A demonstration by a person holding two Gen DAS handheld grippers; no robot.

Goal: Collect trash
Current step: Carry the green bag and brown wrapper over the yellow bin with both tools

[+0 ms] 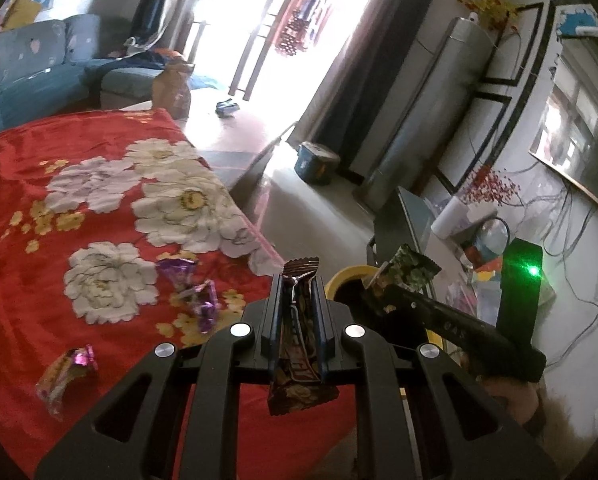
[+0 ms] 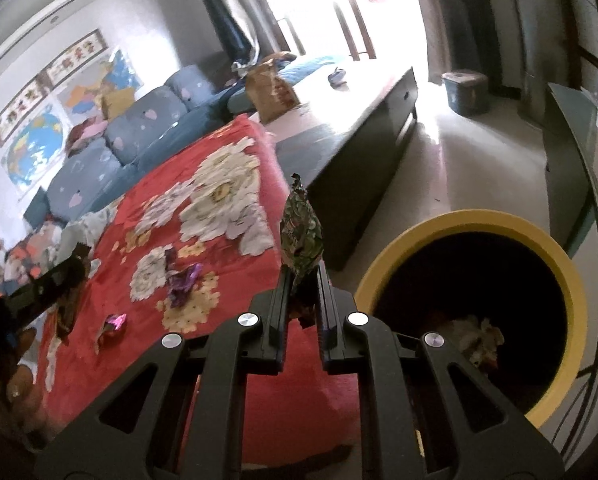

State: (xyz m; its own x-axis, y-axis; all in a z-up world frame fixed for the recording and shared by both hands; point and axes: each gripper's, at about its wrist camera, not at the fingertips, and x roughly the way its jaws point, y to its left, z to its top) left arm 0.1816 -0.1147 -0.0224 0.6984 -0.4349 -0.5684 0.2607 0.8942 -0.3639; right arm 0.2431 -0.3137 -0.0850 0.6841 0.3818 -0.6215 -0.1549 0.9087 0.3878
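Note:
My left gripper (image 1: 298, 280) is shut on a brown snack wrapper (image 1: 299, 344), held above the edge of the red flowered blanket (image 1: 27, 216). My right gripper (image 2: 302, 278) is shut on a green patterned wrapper (image 2: 302, 236), just left of the yellow-rimmed trash bin (image 2: 575, 292). That gripper with the green wrapper (image 1: 413, 268) also shows in the left wrist view, over the bin's yellow rim (image 1: 341, 278). Purple wrappers (image 1: 197, 292) and another wrapper (image 1: 65, 372) lie on the blanket. Crumpled trash (image 2: 479, 338) lies inside the bin.
A dark low table (image 2: 363, 152) stands beyond the blanket with a brown paper bag (image 2: 269, 88) on it. A blue sofa (image 2: 139, 136) lines the wall. A blue bucket (image 2: 465, 92) stands on the floor by the curtains. A glass-topped stand (image 2: 571, 148) is at the right.

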